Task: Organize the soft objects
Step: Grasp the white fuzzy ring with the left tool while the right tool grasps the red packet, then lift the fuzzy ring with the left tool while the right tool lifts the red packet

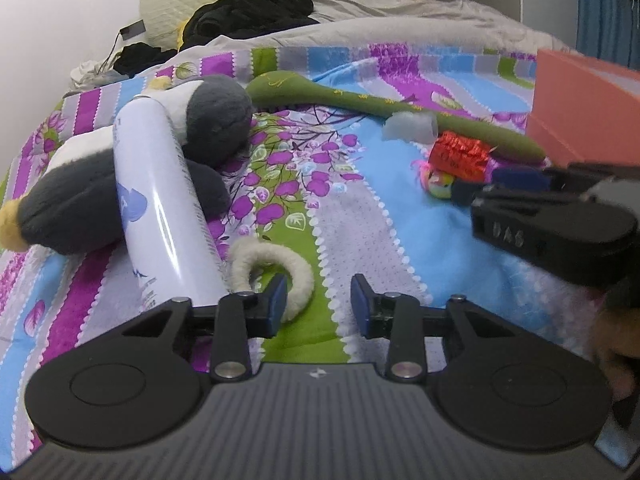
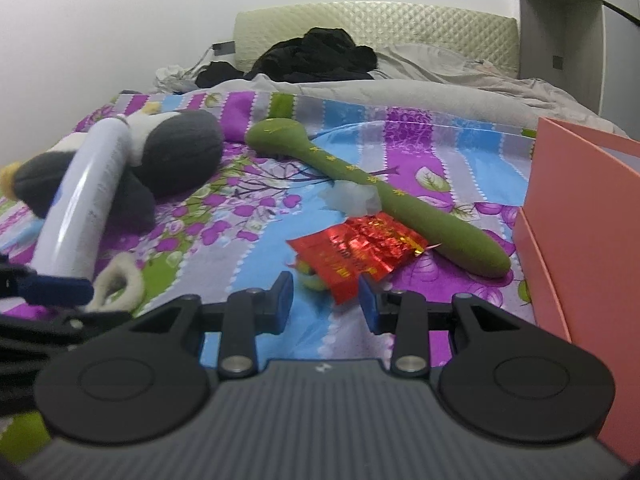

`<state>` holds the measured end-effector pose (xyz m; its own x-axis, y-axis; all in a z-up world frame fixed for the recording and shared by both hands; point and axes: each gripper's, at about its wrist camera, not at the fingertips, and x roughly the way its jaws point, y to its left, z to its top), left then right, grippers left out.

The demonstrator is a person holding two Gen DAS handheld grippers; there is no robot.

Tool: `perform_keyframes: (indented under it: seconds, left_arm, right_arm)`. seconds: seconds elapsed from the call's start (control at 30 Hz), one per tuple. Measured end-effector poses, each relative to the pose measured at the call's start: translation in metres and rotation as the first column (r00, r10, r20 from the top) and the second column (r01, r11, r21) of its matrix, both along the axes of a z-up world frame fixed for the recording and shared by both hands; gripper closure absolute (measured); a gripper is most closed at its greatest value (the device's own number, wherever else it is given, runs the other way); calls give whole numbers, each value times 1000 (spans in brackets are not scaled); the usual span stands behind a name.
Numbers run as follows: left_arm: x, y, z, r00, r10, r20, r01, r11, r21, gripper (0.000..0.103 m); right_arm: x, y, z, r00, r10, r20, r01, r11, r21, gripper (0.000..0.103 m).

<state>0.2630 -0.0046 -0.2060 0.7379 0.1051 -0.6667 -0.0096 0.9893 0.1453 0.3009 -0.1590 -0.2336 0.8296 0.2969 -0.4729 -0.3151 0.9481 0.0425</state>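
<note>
A grey and white plush toy (image 1: 208, 120) (image 2: 176, 156) lies at the left of the bedspread, with a white spray can (image 1: 160, 200) (image 2: 80, 208) resting across it. A cream fuzzy ring (image 1: 276, 268) (image 2: 120, 284) lies just ahead of my open left gripper (image 1: 318, 304), by its left finger. A long green plush (image 1: 400, 108) (image 2: 384, 196) lies diagonally towards a pink box (image 1: 584, 108) (image 2: 580, 216). A red foil packet (image 1: 460, 156) (image 2: 360, 248) and a small yellow-green toy (image 2: 312, 278) lie just ahead of my open right gripper (image 2: 326, 300), which also shows in the left wrist view (image 1: 476, 188).
A translucent white soft piece (image 1: 408, 126) (image 2: 352, 198) lies against the green plush. Black clothes (image 1: 248, 12) (image 2: 316, 60) and a grey duvet (image 1: 400, 20) are piled by the padded headboard (image 2: 400, 24). The wall stands at the left.
</note>
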Motion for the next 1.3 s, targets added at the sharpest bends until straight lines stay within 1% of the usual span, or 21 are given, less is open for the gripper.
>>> perform_keyframes:
  seconds: [0.1,0.17,0.2,0.23,0.27,0.3,0.33,0.4,0.47,0.7,0.87,1.3]
  left_arm:
    - [8,-3,-8,1000,5,-11,-5,999,32,69]
    - [11,0,-11,1000,21,-23,-21,1000,21,74]
    - [12,2,-13,999,34,-31,-34,999,11,76]
    - [14,4,-14,998,47,-37,-47,999,3,78]
    - [15,6,-15,997,59,-40,-59,998,2,81]
    - [16,8,-15,997,71,-42,-71,997,4,85]
    - [16,10,-15,996,80,-45,-80,997,5,86]
    - [18,13,-16,994,93,-57,-93,996,4,91]
    - [18,14,-15,993,106,-60,-106,994,8,93]
    - [15,12,-11,990,125,-63,-124,992,17,94]
    - [10,11,-6,989,129,-72,-130,991,-11,94]
    - [-10,6,13,990,125,-65,-130,988,-87,95]
  right_arm:
    - [5,0,-1,1000,-9,-13,9,1000,-9,65]
    - [8,1,-4,999,-13,-29,12,1000,-18,67]
    - [10,1,-5,999,-16,-36,15,1000,-23,69]
    - [11,1,-5,999,-19,-42,18,999,-26,77]
    - [12,1,-6,999,-22,-48,21,999,-29,82]
    - [13,1,-7,998,-25,-52,23,999,-28,83]
    - [13,1,-7,998,-26,-54,25,999,-28,84]
    - [13,1,-7,998,-31,-51,29,999,-31,88]
    - [11,2,-7,999,-33,-40,31,999,-39,91]
    - [4,3,-3,999,-37,-9,36,997,-64,97]
    - [-3,0,2,999,-35,2,35,996,-80,100]
    - [-33,-6,22,1000,14,24,-12,998,-65,100]
